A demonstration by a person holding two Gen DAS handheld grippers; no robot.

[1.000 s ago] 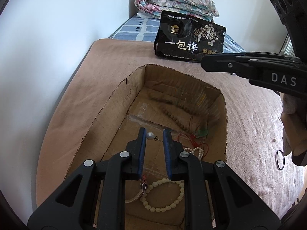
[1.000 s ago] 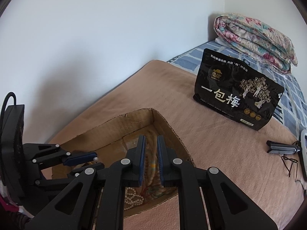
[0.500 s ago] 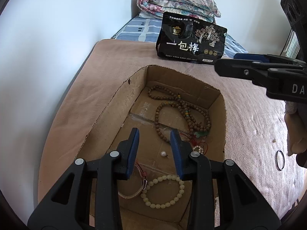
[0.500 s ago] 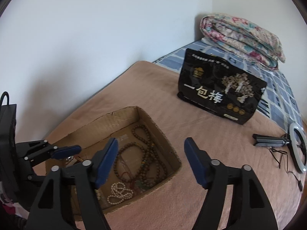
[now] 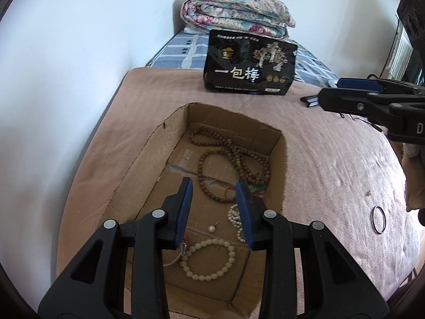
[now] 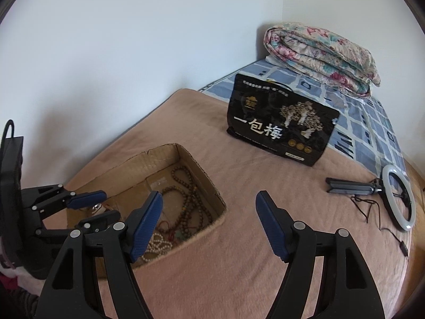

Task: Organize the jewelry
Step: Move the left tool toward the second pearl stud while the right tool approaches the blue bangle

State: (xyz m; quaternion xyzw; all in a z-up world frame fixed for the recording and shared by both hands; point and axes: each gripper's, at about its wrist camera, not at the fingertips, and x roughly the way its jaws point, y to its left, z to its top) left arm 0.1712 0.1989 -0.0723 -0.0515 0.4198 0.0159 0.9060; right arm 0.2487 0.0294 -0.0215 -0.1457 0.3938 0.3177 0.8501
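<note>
An open cardboard box (image 5: 276,146) sits sunk into the pink blanket; it also shows in the right wrist view (image 6: 204,178). Inside lie a long brown bead necklace (image 5: 239,162), a cream bead bracelet (image 5: 209,256), a small pearl string (image 5: 233,212) and a single pearl earring (image 5: 211,228). My left gripper (image 5: 215,207) is open and empty above the box, over the pearl earring. My right gripper (image 6: 209,223) is wide open and empty, above the blanket to the right of the box. A thin black ring (image 5: 378,219) lies on the blanket right of the box.
A black snack bag (image 6: 281,130) stands behind the box. A folded floral quilt (image 6: 318,53) lies at the far end on a blue checked sheet. A ring light with stand (image 6: 398,202) lies at the right. A white wall runs along the left.
My left gripper opened and let the pearl earring drop into the box, then rose. My right gripper opened wide and moved right, away from the box.
</note>
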